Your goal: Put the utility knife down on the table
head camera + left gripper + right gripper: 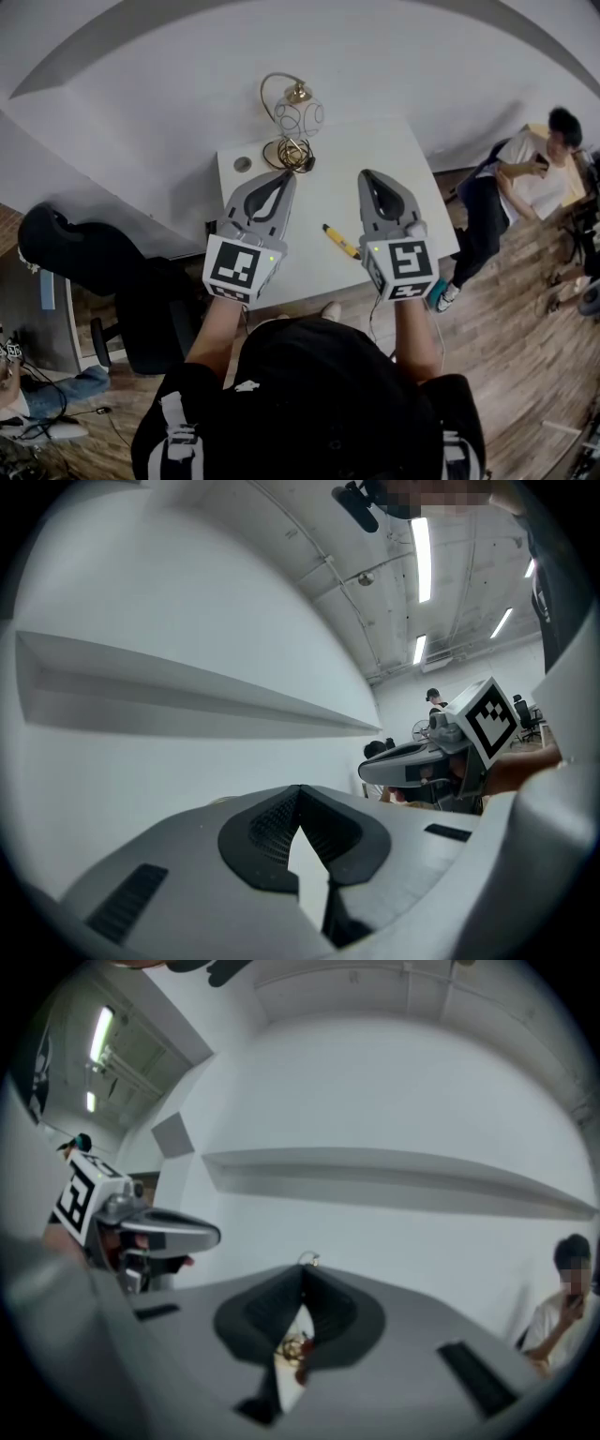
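Left claw (pixel 285 178) and right claw (pixel 368 176), both clenched empty, flank the utility knife (pixel 341 242) on the table (pixel 394 159), lamp (pixel 298 117) behind.

Head view: steeply down, close over the table (pixel 323 192). Gripper views: low, facing the far wall (pixel 187 602); each catches the other, namely the right gripper (pixel 370 769) and the left gripper (pixel 211 1235).
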`<action>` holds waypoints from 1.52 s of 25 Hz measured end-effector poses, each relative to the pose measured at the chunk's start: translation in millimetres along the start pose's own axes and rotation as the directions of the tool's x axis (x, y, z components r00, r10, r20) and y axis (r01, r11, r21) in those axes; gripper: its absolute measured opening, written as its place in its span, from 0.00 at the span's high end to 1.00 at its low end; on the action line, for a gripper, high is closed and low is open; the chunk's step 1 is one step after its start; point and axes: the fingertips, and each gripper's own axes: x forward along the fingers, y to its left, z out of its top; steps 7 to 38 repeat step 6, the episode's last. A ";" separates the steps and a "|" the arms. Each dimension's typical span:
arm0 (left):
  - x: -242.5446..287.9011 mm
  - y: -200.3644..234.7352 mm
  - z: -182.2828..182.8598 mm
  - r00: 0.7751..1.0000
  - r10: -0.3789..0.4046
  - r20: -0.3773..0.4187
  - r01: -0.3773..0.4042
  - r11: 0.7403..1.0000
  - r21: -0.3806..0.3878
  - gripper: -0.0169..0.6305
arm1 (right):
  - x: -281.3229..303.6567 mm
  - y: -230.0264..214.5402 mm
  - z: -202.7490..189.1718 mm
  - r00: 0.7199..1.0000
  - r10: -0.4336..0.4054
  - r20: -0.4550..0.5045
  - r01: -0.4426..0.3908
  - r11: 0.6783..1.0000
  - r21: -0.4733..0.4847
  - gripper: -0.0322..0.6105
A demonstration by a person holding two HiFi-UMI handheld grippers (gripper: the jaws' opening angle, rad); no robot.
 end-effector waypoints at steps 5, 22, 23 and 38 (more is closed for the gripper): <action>2.2 -6.1 1.5 1.000 -0.013 -0.014 0.013 0.999 0.052 0.95 | 0.6 0.9 1.9 1.000 0.009 0.003 -0.009 1.000 0.005 0.90; 3.0 -8.2 1.9 1.000 -0.020 -0.016 0.021 0.998 0.052 0.95 | 0.9 1.2 1.6 1.000 0.015 0.008 -0.015 1.000 0.005 0.90; 3.0 -8.2 1.9 1.000 -0.020 -0.016 0.021 0.998 0.052 0.95 | 0.9 1.2 1.6 1.000 0.015 0.008 -0.015 1.000 0.005 0.90; 3.0 -8.2 1.9 1.000 -0.020 -0.016 0.021 0.998 0.052 0.95 | 0.9 1.2 1.6 1.000 0.015 0.008 -0.015 1.000 0.005 0.90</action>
